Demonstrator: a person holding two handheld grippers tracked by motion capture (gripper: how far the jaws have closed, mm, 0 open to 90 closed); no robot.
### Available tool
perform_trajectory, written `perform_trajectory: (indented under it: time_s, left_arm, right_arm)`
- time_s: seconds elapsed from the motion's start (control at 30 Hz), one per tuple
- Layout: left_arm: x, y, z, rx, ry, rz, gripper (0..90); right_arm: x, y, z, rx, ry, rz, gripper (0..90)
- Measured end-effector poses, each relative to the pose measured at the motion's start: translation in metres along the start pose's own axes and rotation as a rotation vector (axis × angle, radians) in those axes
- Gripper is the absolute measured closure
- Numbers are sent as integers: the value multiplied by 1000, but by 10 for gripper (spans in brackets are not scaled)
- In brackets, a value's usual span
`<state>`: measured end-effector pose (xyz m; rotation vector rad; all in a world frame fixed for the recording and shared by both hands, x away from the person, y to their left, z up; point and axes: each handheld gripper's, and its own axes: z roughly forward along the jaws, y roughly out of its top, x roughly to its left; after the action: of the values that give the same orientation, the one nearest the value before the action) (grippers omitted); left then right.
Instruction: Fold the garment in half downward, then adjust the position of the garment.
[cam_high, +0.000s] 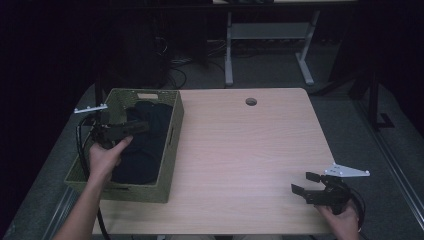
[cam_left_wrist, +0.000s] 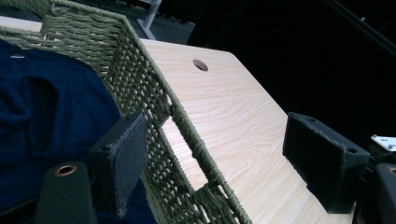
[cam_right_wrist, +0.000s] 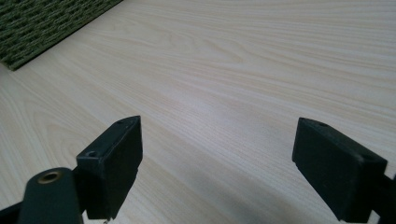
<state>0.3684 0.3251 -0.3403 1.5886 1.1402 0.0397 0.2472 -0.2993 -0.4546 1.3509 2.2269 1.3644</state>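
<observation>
A light wood table (cam_high: 240, 150) in a dark room. The left gripper (cam_high: 131, 127) – wide open – hangs over the blue cloth (cam_high: 145, 135) in the green basket (cam_high: 172, 150). The right gripper (cam_high: 304, 184) – wide open too – waits at the near right.

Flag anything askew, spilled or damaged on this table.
Nothing stands out. The dark blue garment lies rumpled inside the green woven basket, which sits whole at the table's left edge. The left gripper and right gripper are open, holding nothing.

Left tongs (cam_high: 131, 127) jaws spread wide; right tongs (cam_high: 306, 183) jaws spread wide, held low.
</observation>
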Motion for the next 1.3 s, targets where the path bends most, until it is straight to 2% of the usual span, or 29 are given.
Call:
perform_trajectory:
  time_s: [0.3,0.63,0.8,1.03,1.13,1.3]
  left_arm:
    - [14,2,-1,4,25,-35,219]
    - [40,3,7,28,73,-99,244]
    - [47,0,14,71,103,-106,244]
    - [53,0,18,76,119,-127,252]
    - [60,-2,21,110,136,-141,252]
    - [67,-3,23,130,158,-159,254]
  right_arm:
    - [-1,1,-1,-8,3,7,158]
    - [-4,1,-1,-8,12,19,158]
    - [-4,2,3,7,15,-2,158]
    - [-4,2,2,1,18,0,158]
    - [-3,2,3,8,22,-9,158]
    - [-3,2,4,10,25,-5,158]
